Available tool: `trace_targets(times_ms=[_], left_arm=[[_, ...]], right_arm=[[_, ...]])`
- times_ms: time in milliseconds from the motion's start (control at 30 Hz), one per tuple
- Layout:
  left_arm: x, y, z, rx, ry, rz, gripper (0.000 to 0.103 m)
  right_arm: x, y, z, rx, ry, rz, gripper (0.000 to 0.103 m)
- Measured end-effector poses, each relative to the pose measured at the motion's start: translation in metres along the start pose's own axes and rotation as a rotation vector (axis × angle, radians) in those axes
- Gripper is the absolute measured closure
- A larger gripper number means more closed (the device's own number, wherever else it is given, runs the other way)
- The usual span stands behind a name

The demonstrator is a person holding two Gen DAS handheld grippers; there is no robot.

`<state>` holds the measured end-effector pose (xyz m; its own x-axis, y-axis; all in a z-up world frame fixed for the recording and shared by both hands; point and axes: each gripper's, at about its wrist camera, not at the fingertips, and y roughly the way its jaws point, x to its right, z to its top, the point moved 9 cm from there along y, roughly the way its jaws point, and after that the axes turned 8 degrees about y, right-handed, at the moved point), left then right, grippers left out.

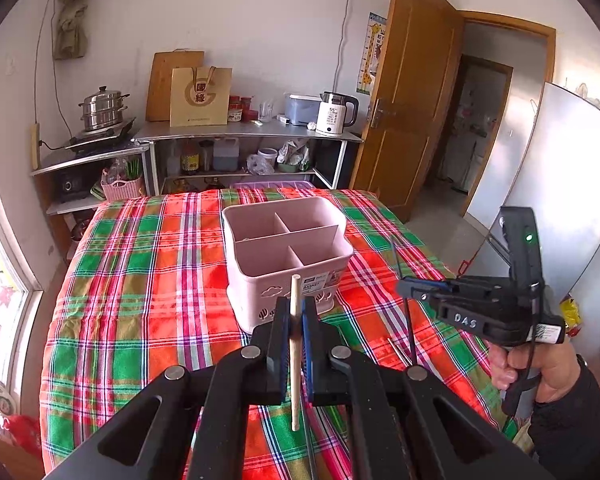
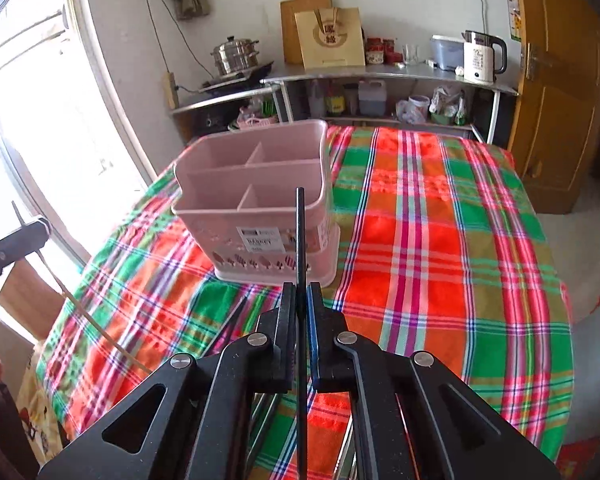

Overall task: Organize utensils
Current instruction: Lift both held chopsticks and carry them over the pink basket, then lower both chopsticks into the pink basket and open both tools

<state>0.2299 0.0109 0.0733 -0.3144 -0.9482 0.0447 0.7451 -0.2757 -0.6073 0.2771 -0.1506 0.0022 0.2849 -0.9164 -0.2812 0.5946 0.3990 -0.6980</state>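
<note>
Above the plaid cloth, each hand-held gripper [image 1: 296, 316] [image 2: 301, 300] pinches 1 chopstick [image 1: 295, 344] [image 2: 301, 280] (lower ends hidden).

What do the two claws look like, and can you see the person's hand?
Both claws are black, with silver round bolts at the joints and a blue pad on one finger. The right claw has white letters "DAS", a green light and thin black cables. The left claw looks the same up close. The person's right hand is bare, with a dark sleeve.

A white kettle [image 1: 335, 114], paper bag [image 1: 201, 96] and steamer pot [image 1: 102, 108] line the shelf.
</note>
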Motion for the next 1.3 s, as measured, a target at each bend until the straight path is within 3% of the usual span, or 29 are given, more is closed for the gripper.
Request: trace_targets(times_ms=[300,600,833,1100,1300], left_arm=[[0.007,-0.008,0.021,0.018,0.013,-0.013,0.098],[-0.012,-0.001,0.081,0.043,-0.035,-0.029,0.098],[-0.037,0.012,0.128,0.082,-0.081,0.000,0.098],[-0.060,0.046,0.144,0.091,-0.117,0.019,0.098],[-0.072,0.066,0.142,0.104,-0.135,0.020,0.098]], right_arm=[[-0.012,-0.046,0.026,0.111,-0.011,0.035,0.098],[-0.032,-0.060,0.062,0.174,-0.025,0.083,0.098],[-0.050,-0.074,0.103,0.250,-0.012,0.134,0.098],[-0.056,-0.061,0.138,0.297,0.041,0.187,0.098],[-0.059,-0.040,0.137,0.281,0.046,0.198,0.098]])
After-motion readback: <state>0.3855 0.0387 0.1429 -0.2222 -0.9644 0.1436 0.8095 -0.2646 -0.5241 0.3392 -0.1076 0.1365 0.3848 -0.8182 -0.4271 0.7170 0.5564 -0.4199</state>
